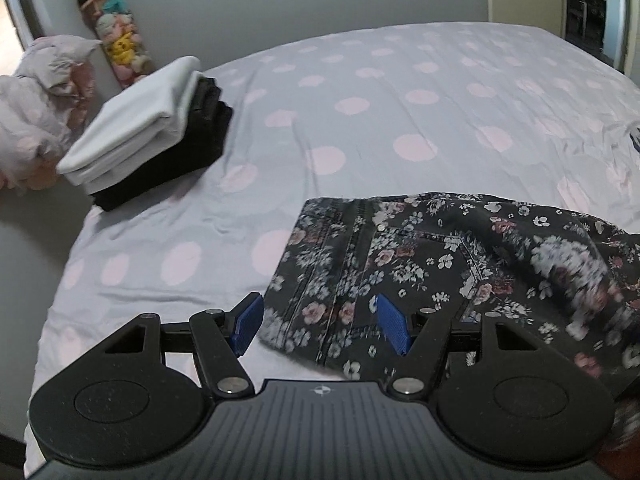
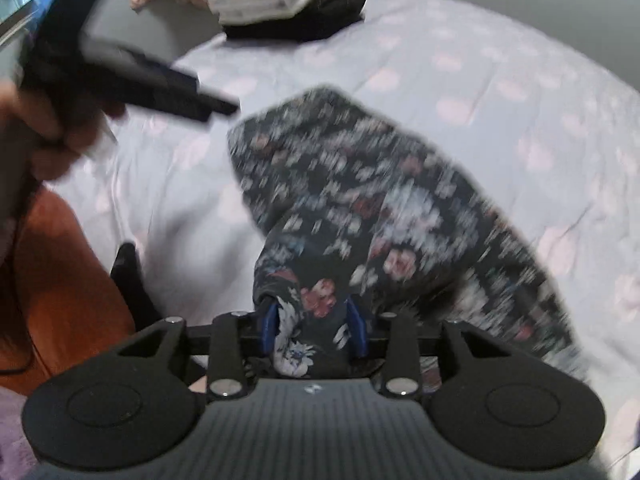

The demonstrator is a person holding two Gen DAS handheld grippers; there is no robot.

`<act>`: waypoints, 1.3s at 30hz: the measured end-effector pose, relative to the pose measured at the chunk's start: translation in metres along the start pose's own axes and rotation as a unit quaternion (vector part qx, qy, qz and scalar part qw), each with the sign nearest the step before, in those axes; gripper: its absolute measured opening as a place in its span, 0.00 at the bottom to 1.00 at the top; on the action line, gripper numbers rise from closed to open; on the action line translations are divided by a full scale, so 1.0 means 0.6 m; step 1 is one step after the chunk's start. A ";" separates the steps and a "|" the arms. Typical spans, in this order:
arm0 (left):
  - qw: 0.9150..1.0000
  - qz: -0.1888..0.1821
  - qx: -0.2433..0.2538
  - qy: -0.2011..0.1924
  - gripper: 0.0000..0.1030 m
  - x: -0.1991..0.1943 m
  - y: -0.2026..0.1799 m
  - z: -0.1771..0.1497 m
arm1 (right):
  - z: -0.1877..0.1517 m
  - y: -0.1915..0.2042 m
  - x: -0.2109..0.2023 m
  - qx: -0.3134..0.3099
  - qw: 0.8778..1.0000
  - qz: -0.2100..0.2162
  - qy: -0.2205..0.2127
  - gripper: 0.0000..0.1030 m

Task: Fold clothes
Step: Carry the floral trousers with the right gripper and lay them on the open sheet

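Observation:
A dark floral garment (image 1: 420,264) lies on the polka-dot bed, its seamed left edge near me. My left gripper (image 1: 320,326) is open, its blue pads on either side of the garment's near left corner, just above it. In the right wrist view the same floral garment (image 2: 360,200) is blurred by motion and lifted at the near end. My right gripper (image 2: 314,320) is shut on a bunch of that fabric. The left gripper (image 2: 192,96) shows at upper left of that view, held in a hand.
A stack of folded white and black clothes (image 1: 148,132) sits at the bed's far left corner, also in the right wrist view (image 2: 288,0). A crumpled pink blanket (image 1: 36,108) and plush toys (image 1: 112,28) lie by the wall. A white garment (image 1: 628,140) lies at far right.

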State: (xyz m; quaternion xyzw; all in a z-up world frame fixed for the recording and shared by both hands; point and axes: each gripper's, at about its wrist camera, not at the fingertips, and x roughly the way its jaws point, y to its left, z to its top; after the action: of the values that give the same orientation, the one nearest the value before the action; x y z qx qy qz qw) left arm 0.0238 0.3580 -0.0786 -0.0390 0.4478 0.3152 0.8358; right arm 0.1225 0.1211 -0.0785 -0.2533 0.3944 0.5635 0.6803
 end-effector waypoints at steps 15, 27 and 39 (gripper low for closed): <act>0.995 -0.047 0.082 -0.003 0.72 0.186 0.044 0.087 | 0.093 -0.218 0.040 0.062 0.997 -0.004 0.053 0.64; 0.973 -0.122 0.195 0.036 0.72 0.329 0.001 0.179 | -0.040 -0.410 0.018 0.209 0.966 -0.082 0.130 0.62; 0.943 -0.181 0.242 0.138 0.71 0.378 -0.058 0.155 | -0.191 -0.480 0.033 0.355 0.922 -0.043 0.147 0.64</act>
State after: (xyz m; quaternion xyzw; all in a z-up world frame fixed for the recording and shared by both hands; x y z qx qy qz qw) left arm 0.2013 0.4743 -0.2060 0.0409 0.6069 0.0321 0.7931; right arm 0.3729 -0.0262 -0.1877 -0.0918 0.6528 0.3128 0.6838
